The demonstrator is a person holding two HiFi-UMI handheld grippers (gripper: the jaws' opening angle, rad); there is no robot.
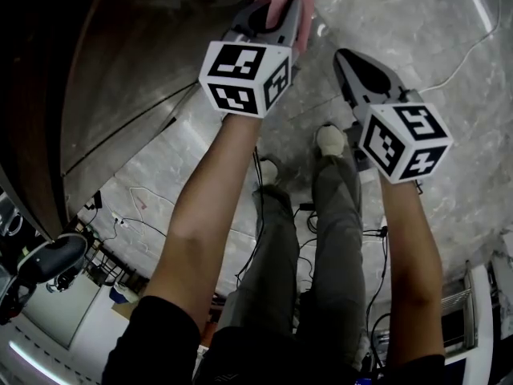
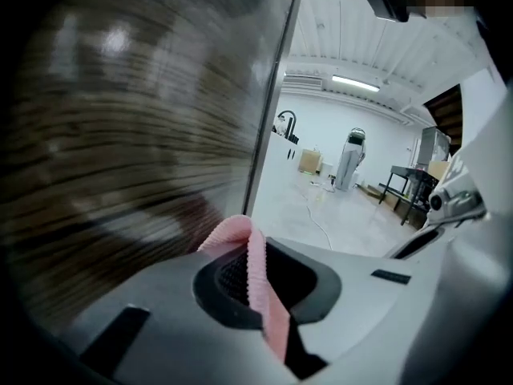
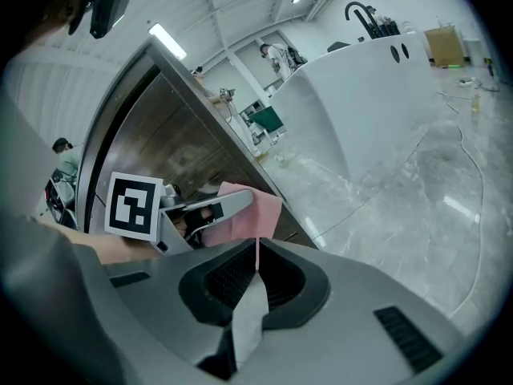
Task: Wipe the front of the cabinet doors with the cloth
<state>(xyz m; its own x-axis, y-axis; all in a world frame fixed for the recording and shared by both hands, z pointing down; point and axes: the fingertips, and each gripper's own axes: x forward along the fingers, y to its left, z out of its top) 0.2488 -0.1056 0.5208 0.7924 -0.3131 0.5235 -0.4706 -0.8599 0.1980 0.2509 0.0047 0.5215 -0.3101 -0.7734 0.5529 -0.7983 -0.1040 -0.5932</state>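
gripping a folded pink cloth (image 1: 274, 5), the left gripper (image 1: 282, 22) has its fingers clenched on it, cloth edge sticking out past the tips. left gripper view shows it plainly: the cloth (image 2: 240, 233) is pinched between the two dark pads of the left gripper (image 2: 255, 283), and its ribbed fold rises above them, right up at the dark wood-grain cabinet door (image 2: 120, 135), which looks streaked and blurred. cannot tell for sure if the cloth touches the door. in the head view the cabinet door (image 1: 136, 79) fills the upper left, brown with a thin pale line across it, and the left arm reaches to it. the right gripper (image 1: 353, 70) hangs beside the left one, apart from the door, over the grey marble floor (image 1: 425, 46). right gripper view: the fingers of the right gripper (image 3: 256, 275) are pressed together with nothing caught between them. past them that view shows the left gripper (image 3: 215, 212) with the cloth (image 3: 260, 211) at the cabinet door (image 3: 184, 151). marker cubes sit on both, left (image 1: 244, 77) and right (image 1: 403, 139). person's legs (image 1: 313, 239) and shoes (image 1: 330, 139) below, cables (image 1: 256, 175) on the floor.
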